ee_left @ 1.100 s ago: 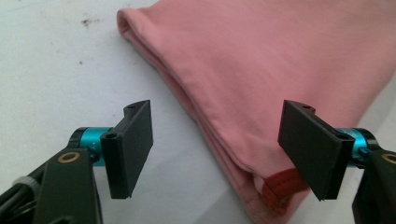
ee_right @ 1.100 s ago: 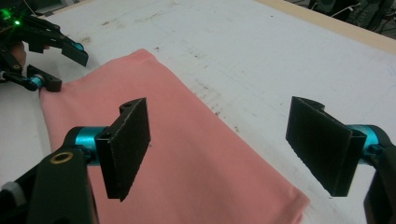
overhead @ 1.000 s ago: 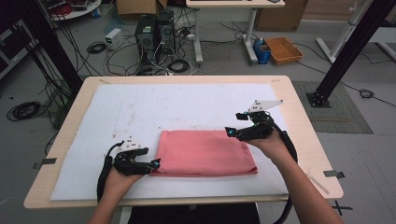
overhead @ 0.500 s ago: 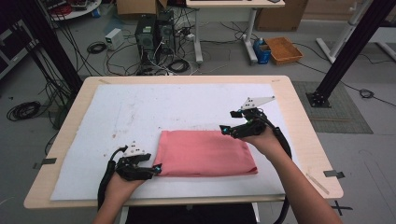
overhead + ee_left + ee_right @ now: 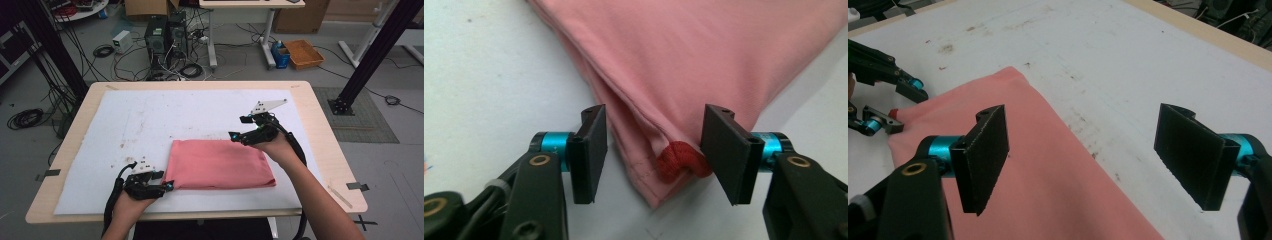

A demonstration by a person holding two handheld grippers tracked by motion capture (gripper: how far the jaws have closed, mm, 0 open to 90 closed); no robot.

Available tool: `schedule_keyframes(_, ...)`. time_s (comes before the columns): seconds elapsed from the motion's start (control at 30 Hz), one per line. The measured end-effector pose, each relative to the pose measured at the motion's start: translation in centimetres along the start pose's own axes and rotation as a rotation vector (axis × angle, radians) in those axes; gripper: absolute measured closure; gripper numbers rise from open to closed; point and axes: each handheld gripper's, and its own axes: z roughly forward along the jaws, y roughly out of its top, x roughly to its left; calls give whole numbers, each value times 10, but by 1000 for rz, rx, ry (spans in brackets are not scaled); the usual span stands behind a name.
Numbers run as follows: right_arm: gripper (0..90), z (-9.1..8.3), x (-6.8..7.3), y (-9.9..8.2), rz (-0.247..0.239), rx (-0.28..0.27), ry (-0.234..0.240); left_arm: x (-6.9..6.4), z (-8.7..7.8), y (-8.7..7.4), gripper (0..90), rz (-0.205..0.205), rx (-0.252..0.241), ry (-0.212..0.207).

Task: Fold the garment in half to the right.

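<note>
Folded pink cloth (image 5: 220, 164) lying near the table's (image 5: 320, 120) near edge. Left gripper (image 5: 651, 155) straddling its near-left corner, jaws just closing but not yet pinching, likely to lift a layer. Right gripper (image 5: 1083, 157) wide open above the far edge, holding nothing.

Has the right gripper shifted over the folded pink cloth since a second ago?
Yes. The right gripper has slid left along the far edge of the folded pink cloth, away from the wooden table's right edge, jaws open.
</note>
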Motion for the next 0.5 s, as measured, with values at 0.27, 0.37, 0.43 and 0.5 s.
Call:
schedule_keyframes(0.27, 218, 20, 9, 11, -22, 23, 22, -8, 10, 7, 464, 32, 11, -25)
schedule_keyframes(0.37, 218, 29, 11, 15, -27, 20, 32, -10, 11, 8, 495, 46, 11, -29)
schedule_keyframes(0.43, 218, 37, 12, 18, -20, 34, 38, -10, 12, 7, 566, 53, 1, -49)
schedule_keyframes(0.5, 218, 45, 13, 21, -18, 42, 42, -10, 12, 7, 608, 50, -6, -54)
